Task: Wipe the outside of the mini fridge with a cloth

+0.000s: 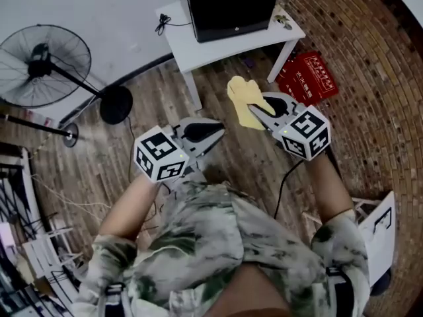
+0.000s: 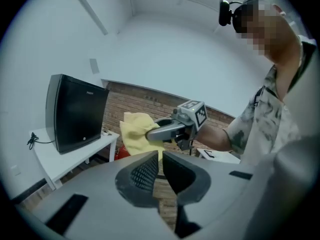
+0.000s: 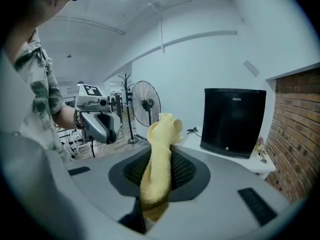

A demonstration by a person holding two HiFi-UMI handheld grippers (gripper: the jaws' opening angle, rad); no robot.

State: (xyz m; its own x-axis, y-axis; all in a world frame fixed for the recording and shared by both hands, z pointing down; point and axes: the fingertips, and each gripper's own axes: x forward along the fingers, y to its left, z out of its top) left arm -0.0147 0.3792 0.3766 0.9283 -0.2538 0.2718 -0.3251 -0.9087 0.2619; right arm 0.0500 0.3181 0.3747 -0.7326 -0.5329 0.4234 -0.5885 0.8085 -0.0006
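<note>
The black mini fridge (image 1: 228, 5) stands on a low white table (image 1: 198, 48) ahead of me, its door closed. My right gripper (image 1: 259, 113) is shut on a yellow cloth (image 1: 243, 100), which sticks out beyond the jaws, well short of the fridge. In the right gripper view the cloth (image 3: 160, 159) runs between the pads, with the fridge (image 3: 232, 121) beyond at the right. My left gripper (image 1: 215, 134) is level with it on the left, shut and holding nothing. The left gripper view shows its jaws (image 2: 160, 156) almost touching, with the fridge (image 2: 75, 116) at the left.
A standing fan (image 1: 43, 65) is at the far left on the wood floor. A red box (image 1: 307, 78) leans by the table's right leg against the brick wall (image 1: 370, 58). A black cable (image 1: 287, 177) trails on the floor, and a white frame (image 1: 380, 226) stands at my right.
</note>
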